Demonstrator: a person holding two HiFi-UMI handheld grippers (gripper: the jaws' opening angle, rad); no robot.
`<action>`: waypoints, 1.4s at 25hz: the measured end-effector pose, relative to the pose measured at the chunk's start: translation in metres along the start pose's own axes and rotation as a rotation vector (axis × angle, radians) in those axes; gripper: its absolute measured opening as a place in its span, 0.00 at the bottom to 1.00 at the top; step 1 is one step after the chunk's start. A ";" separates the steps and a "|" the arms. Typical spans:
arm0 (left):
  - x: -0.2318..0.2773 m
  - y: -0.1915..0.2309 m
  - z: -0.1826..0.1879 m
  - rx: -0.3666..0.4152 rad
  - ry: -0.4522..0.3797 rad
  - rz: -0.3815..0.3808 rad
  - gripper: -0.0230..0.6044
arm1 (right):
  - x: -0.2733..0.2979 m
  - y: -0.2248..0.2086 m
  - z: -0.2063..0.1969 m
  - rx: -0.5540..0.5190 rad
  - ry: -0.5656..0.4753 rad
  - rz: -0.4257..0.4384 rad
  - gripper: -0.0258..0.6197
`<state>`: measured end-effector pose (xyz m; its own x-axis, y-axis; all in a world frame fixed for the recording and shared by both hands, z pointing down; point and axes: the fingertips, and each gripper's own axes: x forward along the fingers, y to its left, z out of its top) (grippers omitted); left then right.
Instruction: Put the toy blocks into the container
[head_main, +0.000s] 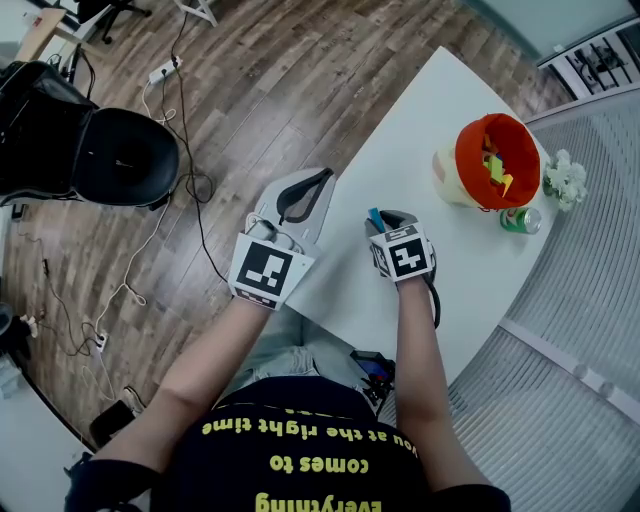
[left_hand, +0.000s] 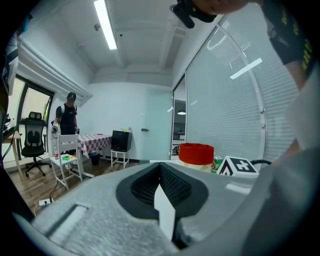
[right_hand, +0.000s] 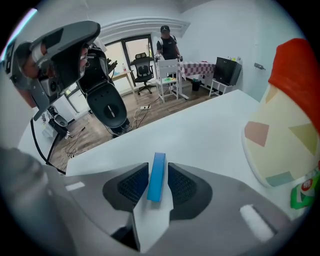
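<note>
A flat blue block (head_main: 375, 217) (right_hand: 156, 176) stands on edge between the pads of my right gripper (head_main: 385, 218) (right_hand: 158, 168), near the white table's (head_main: 420, 130) left edge. A thin gap shows beside the block, so the pads do not press it. The container (head_main: 468, 172) (right_hand: 280, 130) (left_hand: 196, 150), a cream bucket with a red rim, stands at the table's far right with several coloured blocks (head_main: 497, 165) inside. My left gripper (head_main: 305, 190) (left_hand: 160, 167) hovers off the table's left edge, shut and empty.
A green can (head_main: 520, 220) (right_hand: 305, 192) and small white flowers (head_main: 565, 180) sit beside the container. A black office chair (head_main: 120, 155) and loose cables lie on the wooden floor at left. A person stands far back by a checked table (left_hand: 92, 141).
</note>
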<state>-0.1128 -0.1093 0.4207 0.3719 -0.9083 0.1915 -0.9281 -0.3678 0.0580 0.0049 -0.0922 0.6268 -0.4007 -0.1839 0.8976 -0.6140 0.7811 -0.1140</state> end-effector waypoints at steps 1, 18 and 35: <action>0.000 0.000 -0.001 -0.002 0.002 -0.002 0.04 | 0.002 0.000 0.000 0.003 0.000 0.000 0.24; 0.002 -0.001 0.001 0.002 0.001 -0.014 0.04 | -0.003 -0.002 0.000 0.019 -0.025 -0.017 0.17; 0.014 -0.031 0.033 0.044 -0.044 -0.099 0.04 | -0.087 -0.019 0.021 0.092 -0.224 -0.076 0.17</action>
<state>-0.0785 -0.1174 0.3892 0.4627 -0.8748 0.1434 -0.8856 -0.4634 0.0309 0.0374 -0.1034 0.5419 -0.4858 -0.3758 0.7891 -0.7034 0.7040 -0.0978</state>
